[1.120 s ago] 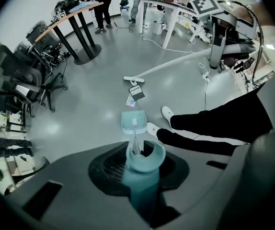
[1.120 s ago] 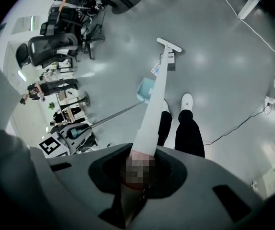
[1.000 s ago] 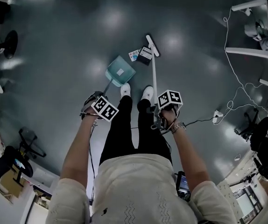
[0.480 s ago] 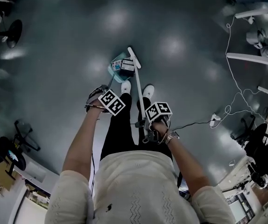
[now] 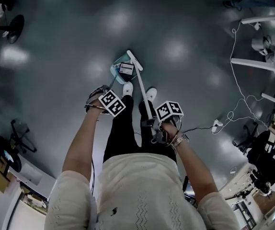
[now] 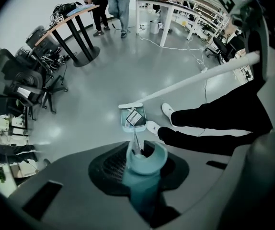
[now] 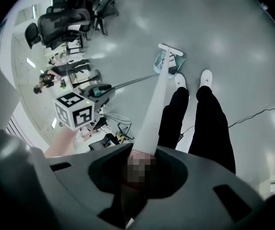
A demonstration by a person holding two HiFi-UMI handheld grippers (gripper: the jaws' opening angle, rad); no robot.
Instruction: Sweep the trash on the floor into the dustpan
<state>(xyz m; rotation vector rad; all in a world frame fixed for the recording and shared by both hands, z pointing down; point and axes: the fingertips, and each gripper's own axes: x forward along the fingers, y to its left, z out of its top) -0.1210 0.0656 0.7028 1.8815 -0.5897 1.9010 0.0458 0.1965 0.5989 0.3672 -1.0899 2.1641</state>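
Note:
A teal dustpan (image 5: pixel 117 72) rests on the grey floor just ahead of my white shoes (image 5: pixel 128 89). Its long teal handle (image 6: pixel 140 163) runs up into my left gripper (image 6: pixel 140 153), which is shut on it. A black-and-white packet of trash (image 5: pixel 126 69) lies on the pan, seen too in the left gripper view as the packet (image 6: pixel 135 117). The white broom head (image 5: pixel 134 60) stands against the pan's far side. Its white pole (image 7: pixel 154 104) leads back into my right gripper (image 7: pixel 140 158), shut on it. The dustpan (image 7: pixel 165 63) appears small beside the broom head (image 7: pixel 171 50).
White-legged desks (image 5: pixel 257 61) and trailing cables (image 5: pixel 238 104) fill the right side, with a power strip (image 5: pixel 216 125) on the floor. Office chairs (image 6: pixel 17 87) and a dark round-based table (image 6: pixel 80 32) stand at the left. People (image 6: pixel 118 4) stand far off.
The broom head has swept left and pushed the packet from beside the dustpan onto it. Both grippers keep their holds.

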